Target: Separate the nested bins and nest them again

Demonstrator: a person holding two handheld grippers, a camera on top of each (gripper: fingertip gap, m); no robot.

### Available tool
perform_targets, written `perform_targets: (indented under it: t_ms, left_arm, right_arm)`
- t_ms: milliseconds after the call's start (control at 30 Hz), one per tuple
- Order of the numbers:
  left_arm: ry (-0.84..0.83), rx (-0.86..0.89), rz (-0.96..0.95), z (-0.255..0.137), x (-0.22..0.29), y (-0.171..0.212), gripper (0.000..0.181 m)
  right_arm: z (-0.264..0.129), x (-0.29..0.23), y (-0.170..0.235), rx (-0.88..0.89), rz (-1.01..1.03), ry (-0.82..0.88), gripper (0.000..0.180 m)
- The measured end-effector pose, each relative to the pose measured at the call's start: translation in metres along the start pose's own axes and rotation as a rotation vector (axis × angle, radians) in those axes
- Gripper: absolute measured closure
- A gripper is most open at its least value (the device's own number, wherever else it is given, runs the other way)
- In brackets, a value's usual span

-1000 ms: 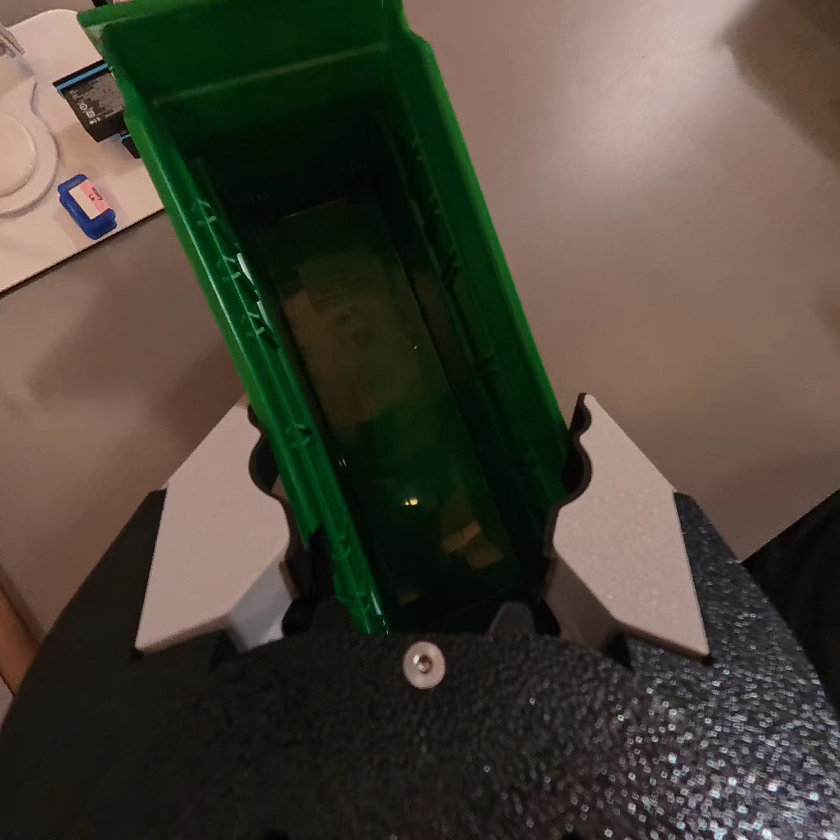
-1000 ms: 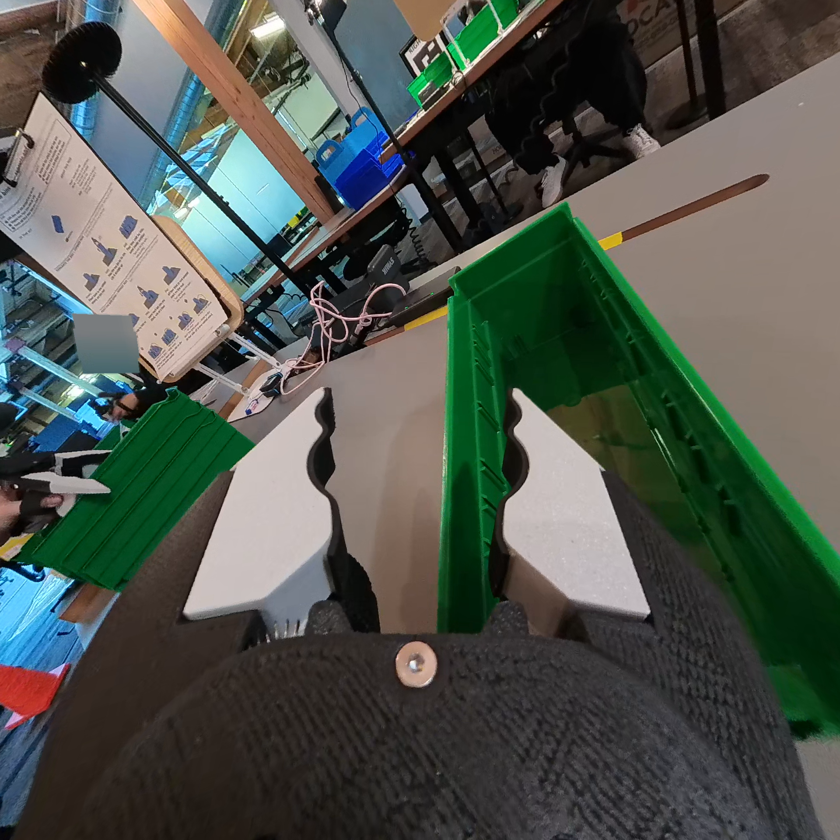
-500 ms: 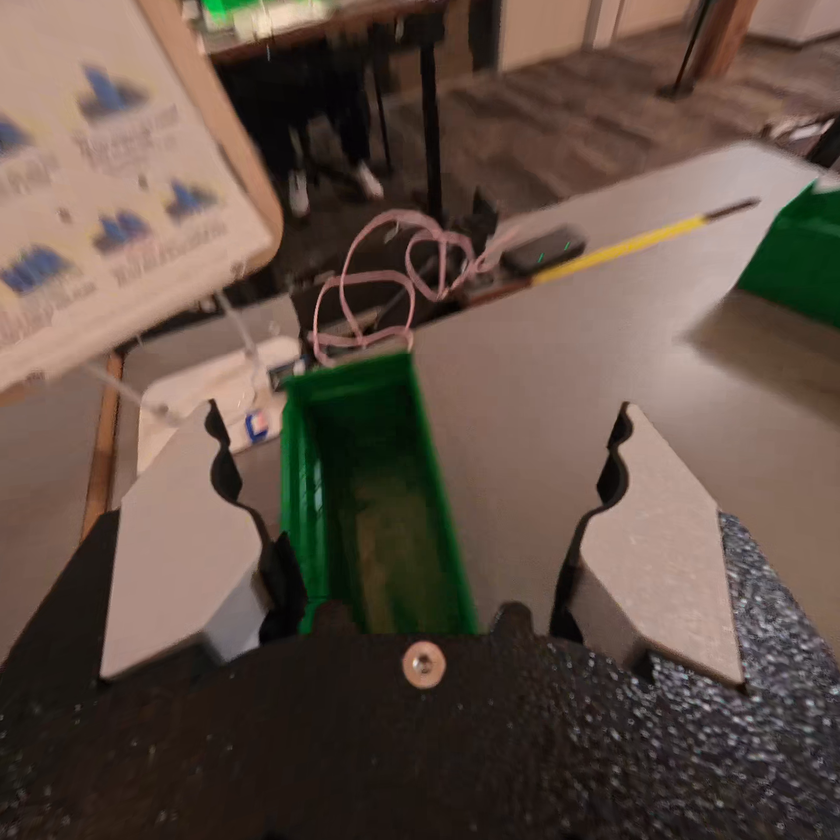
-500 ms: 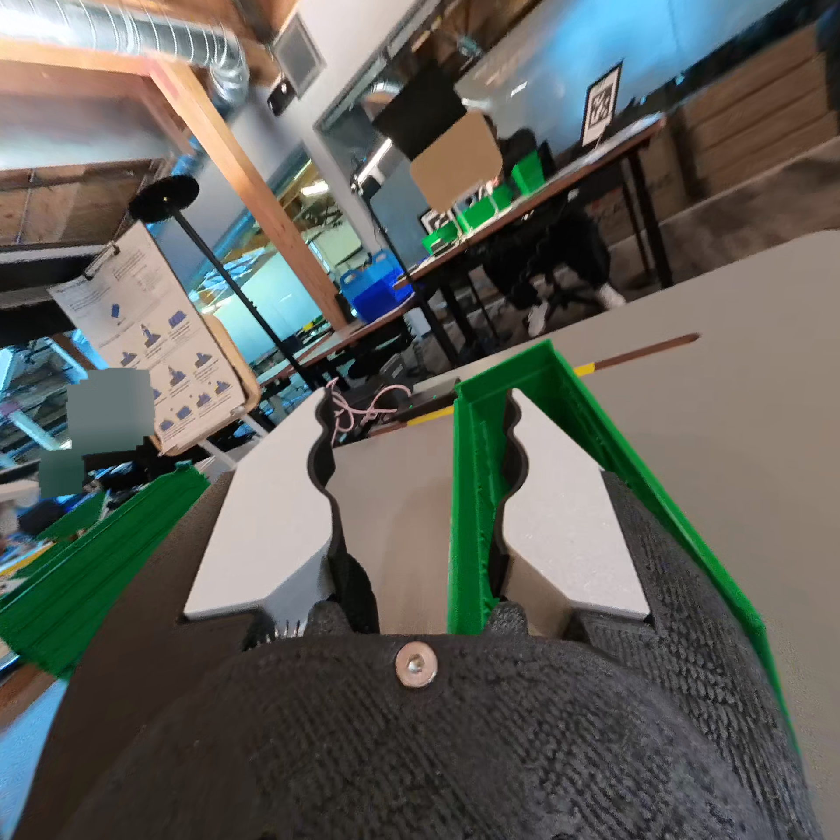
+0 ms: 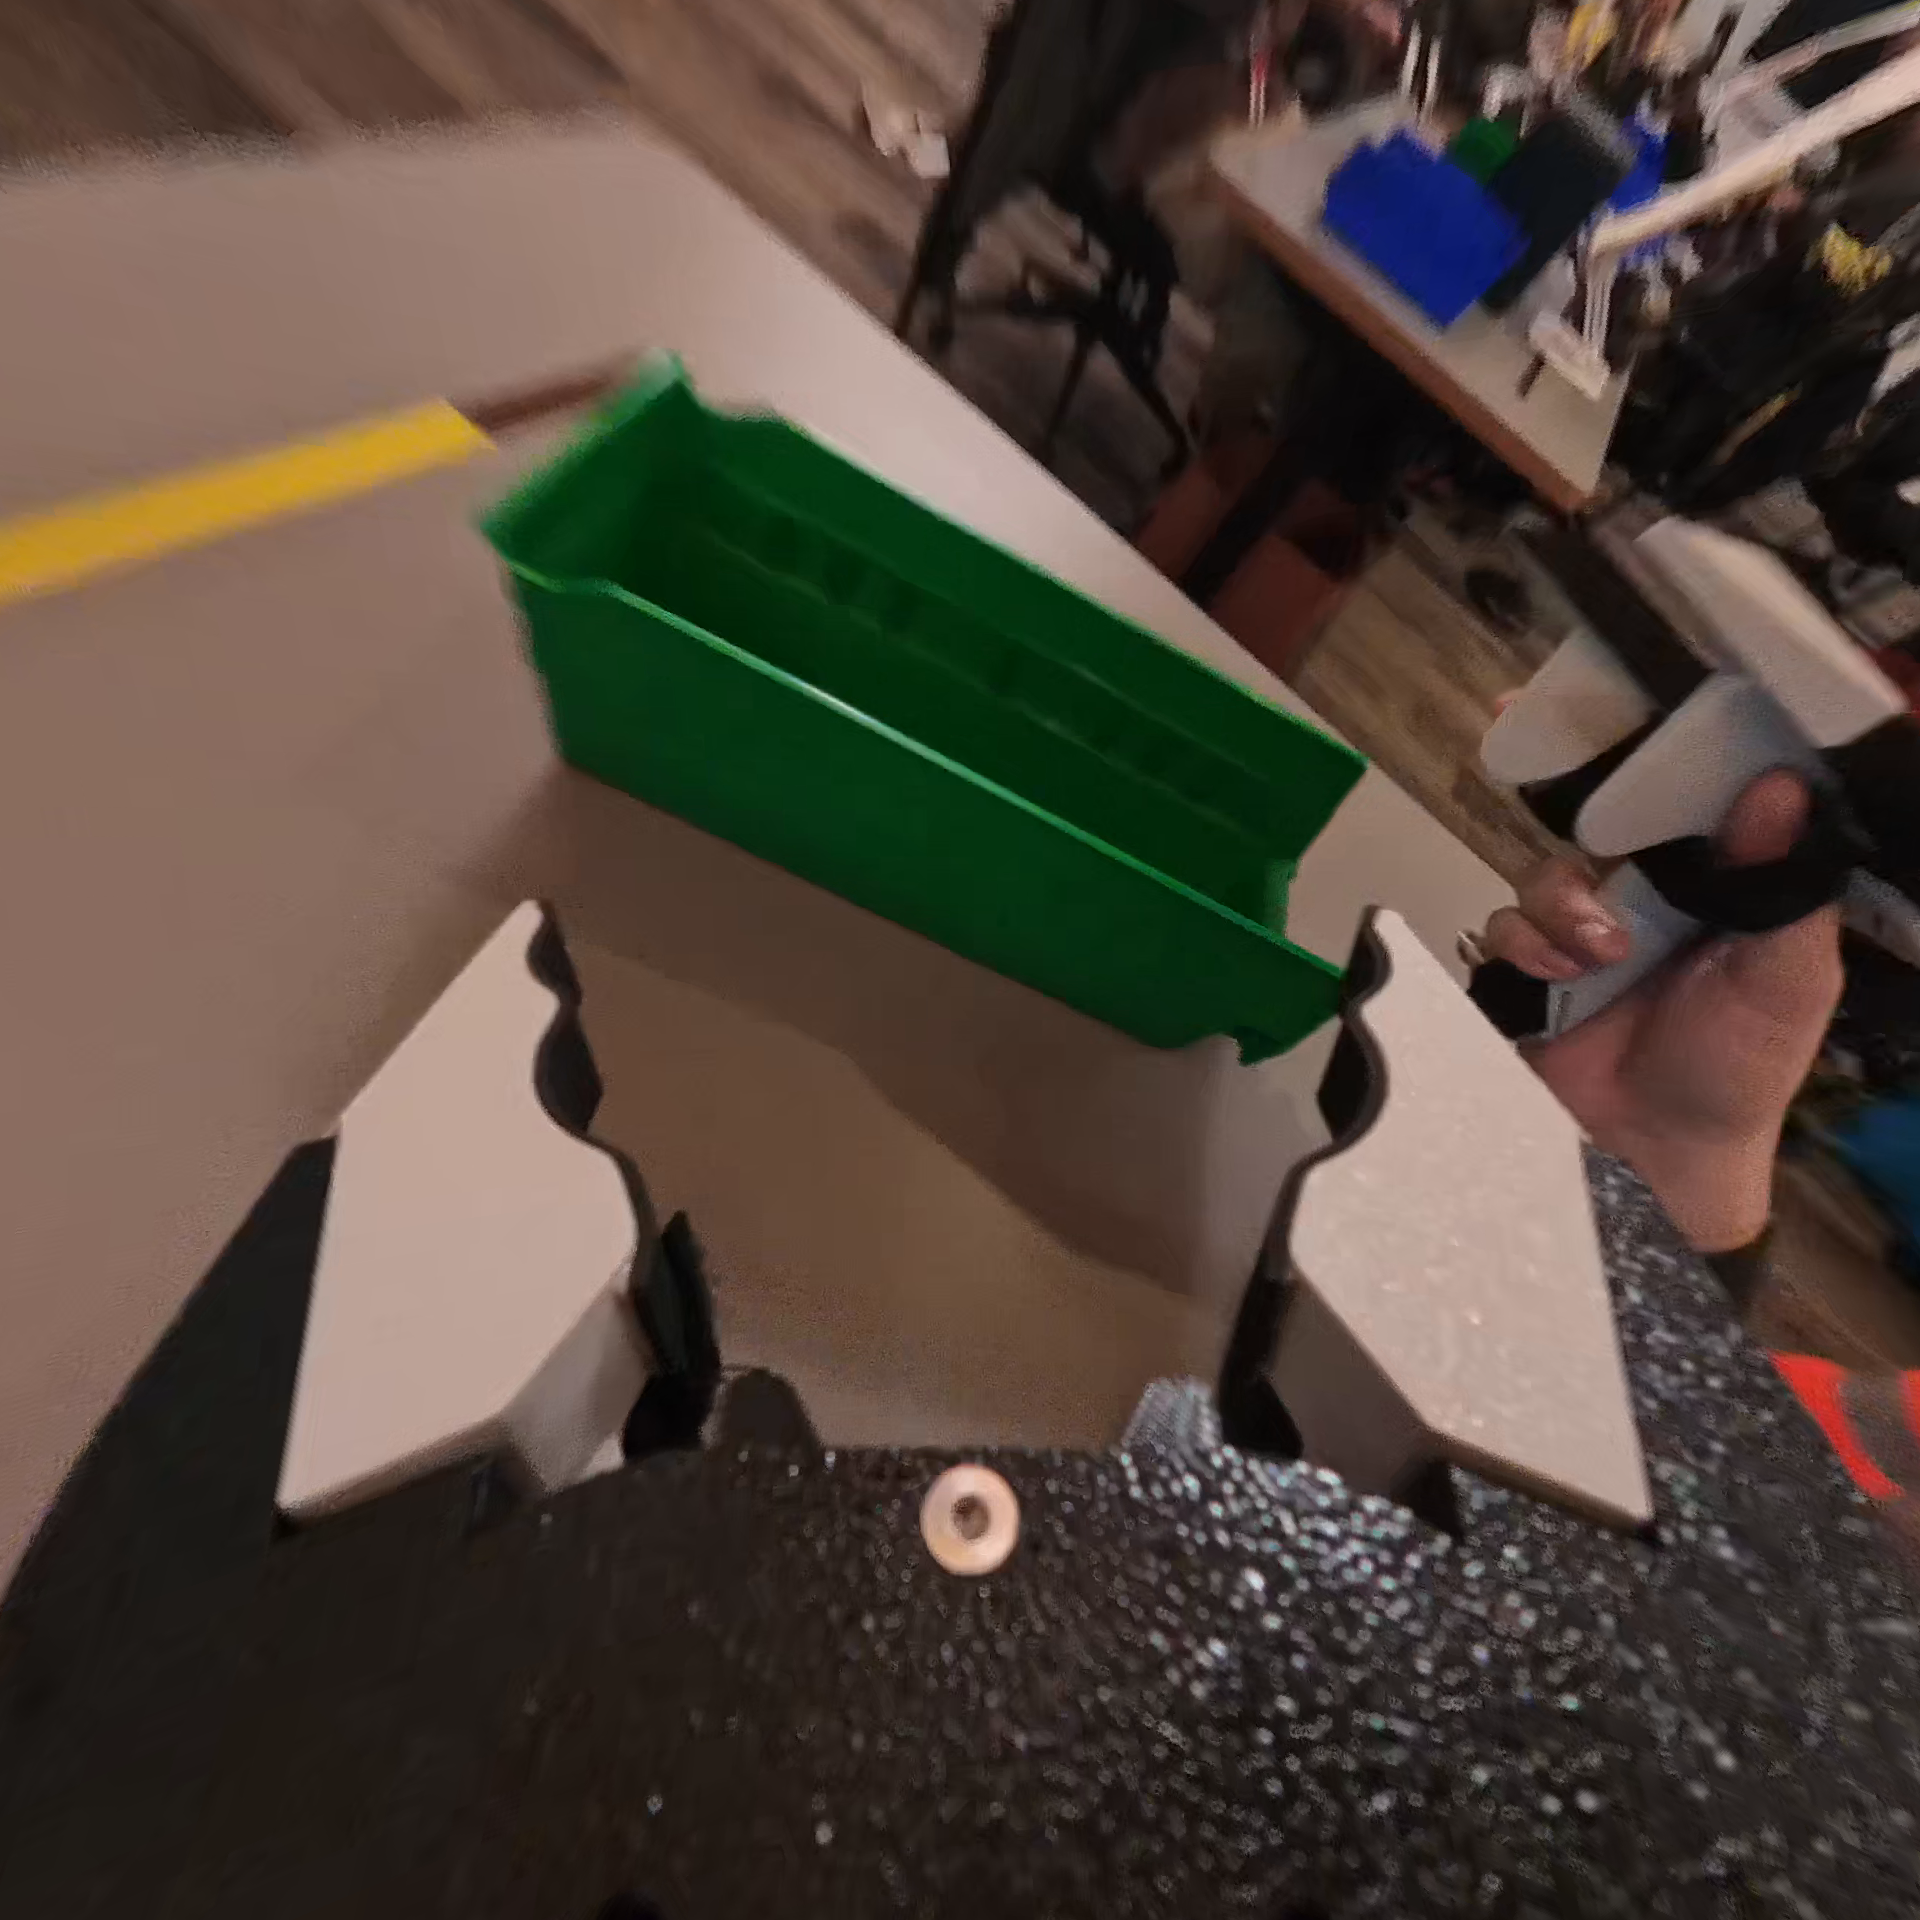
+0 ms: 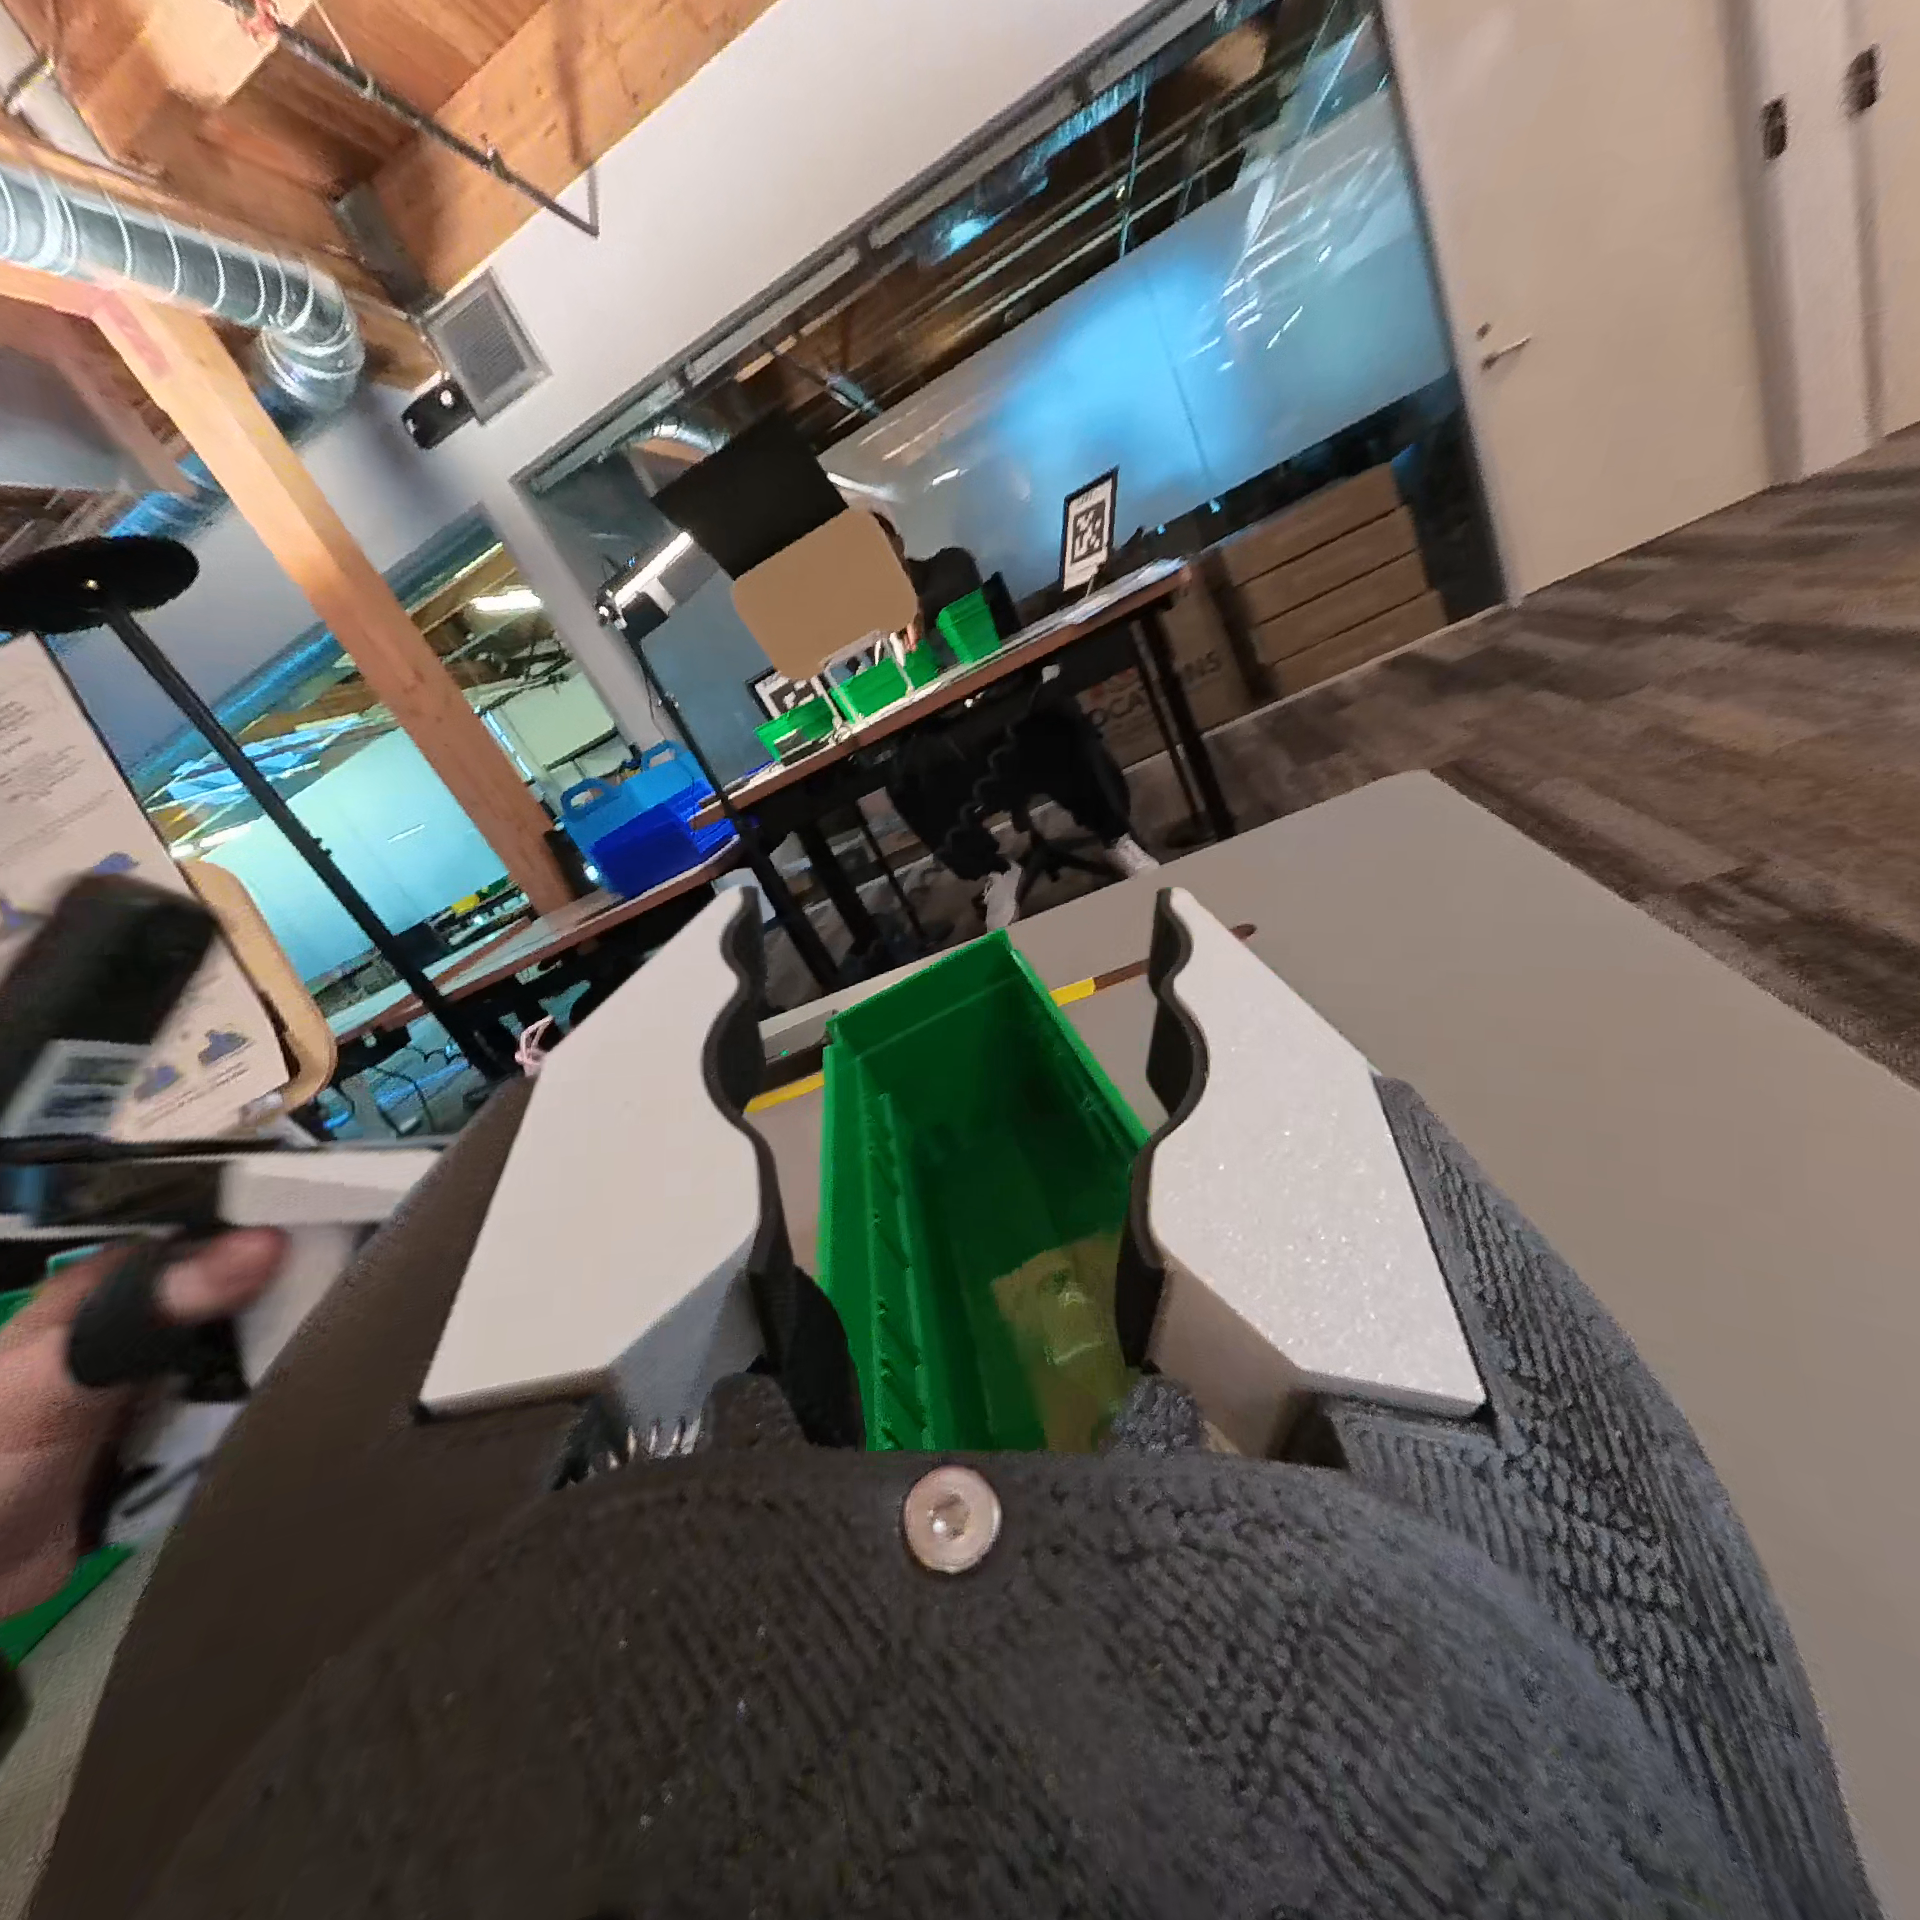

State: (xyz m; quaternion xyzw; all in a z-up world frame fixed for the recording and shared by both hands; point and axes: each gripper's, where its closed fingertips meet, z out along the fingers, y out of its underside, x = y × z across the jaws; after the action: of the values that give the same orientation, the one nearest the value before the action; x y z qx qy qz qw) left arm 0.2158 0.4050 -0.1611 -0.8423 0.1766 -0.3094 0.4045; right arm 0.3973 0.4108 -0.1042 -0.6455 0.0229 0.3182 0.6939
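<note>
A long green bin (image 5: 894, 790) stands upright on the grey table (image 5: 260, 779), apart from the other bin. My left gripper (image 5: 956, 925) is open and empty, above the table just short of the bin's near side. The right gripper (image 5: 1621, 748), held by a hand (image 5: 1683, 1039), shows at the right beyond the bin's end. In the right wrist view the same bin (image 6: 966, 1122) runs lengthwise away between the fingers of my right gripper (image 6: 958, 914), which is open wide with its fingers clear of the walls. A piece of a second green bin (image 6: 52, 1600) shows at the lower left.
A yellow tape strip (image 5: 208, 499) crosses the table behind the bin. The table edge (image 5: 1195, 582) drops off just past the bin. My left gripper (image 6: 156, 1143) and a hand are blurred at the left. Tables with blue bins (image 6: 634, 831) and a seated person stand behind.
My left gripper let go of its green bin and swung right toward the other bin. My right gripper opened wider and drew back along its bin.
</note>
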Motion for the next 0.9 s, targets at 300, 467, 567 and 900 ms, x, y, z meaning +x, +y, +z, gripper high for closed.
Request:
perform_targets:
  t_ms: [300,467,567,900]
  left_arm:
    - [-0.068,-0.399,-0.109,0.1,0.013,0.037,0.061]
    - [-0.197,-0.515,-0.014,0.096,-0.001,0.046,0.095]
    - [-0.206,-0.504,0.045,0.089,-0.005,0.041,0.145]
    - [-0.232,-0.583,0.086,0.046,-0.031,0.055,0.174]
  right_arm:
    - [-0.004,-0.001,-0.008,0.039,0.062,-0.05,0.106]
    - [-0.003,-0.004,-0.007,0.032,0.082,-0.076,0.106]
    - [-0.002,-0.008,-0.006,0.025,0.103,-0.099,0.106]
    - [-0.001,-0.012,-0.005,0.017,0.131,-0.128,0.106]
